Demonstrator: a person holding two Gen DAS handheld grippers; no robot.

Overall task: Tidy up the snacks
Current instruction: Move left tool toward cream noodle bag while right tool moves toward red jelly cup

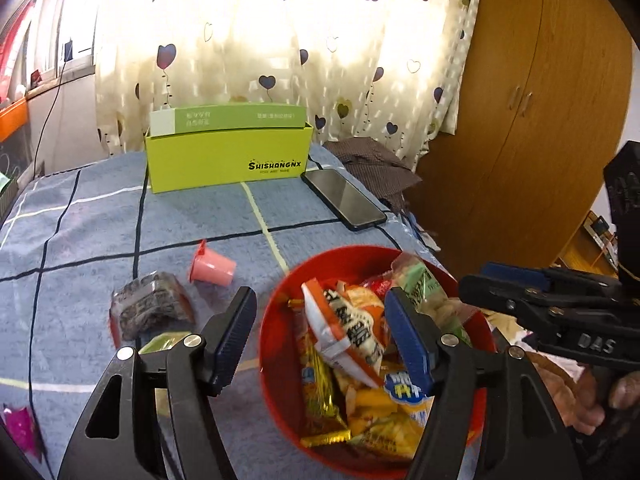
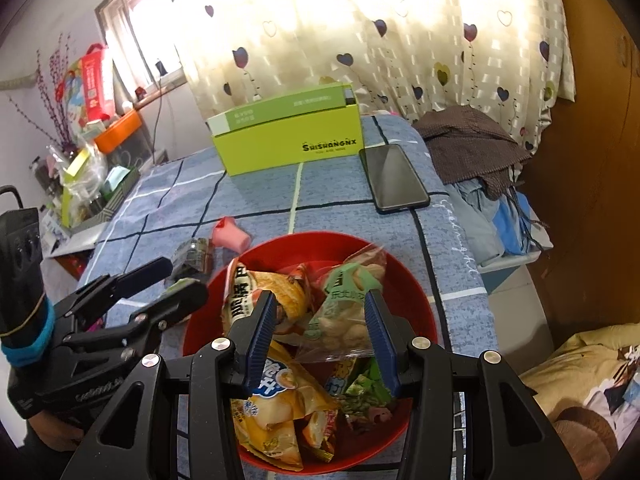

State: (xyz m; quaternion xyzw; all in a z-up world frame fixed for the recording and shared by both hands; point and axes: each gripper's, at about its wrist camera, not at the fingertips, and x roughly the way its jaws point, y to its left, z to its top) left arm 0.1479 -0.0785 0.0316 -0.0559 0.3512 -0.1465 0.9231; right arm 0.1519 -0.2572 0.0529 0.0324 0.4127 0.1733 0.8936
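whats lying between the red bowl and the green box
Only bare blue checked blanket lies between the red bowl and the green box; both wrist views show it.

My left gripper (image 1: 320,312) hangs wide open over the round red plastic bowl (image 1: 280,320) of snack packets – nothing gripped. A pink plastic jelly cup (image 1: 212,268) lies tipped on the blue checked cloth (image 1: 80,240) beside a dark wrapped snack (image 1: 150,308).

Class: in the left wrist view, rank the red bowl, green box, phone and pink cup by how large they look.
1. red bowl, though it lies nearest the camera
2. green box
3. phone
4. pink cup
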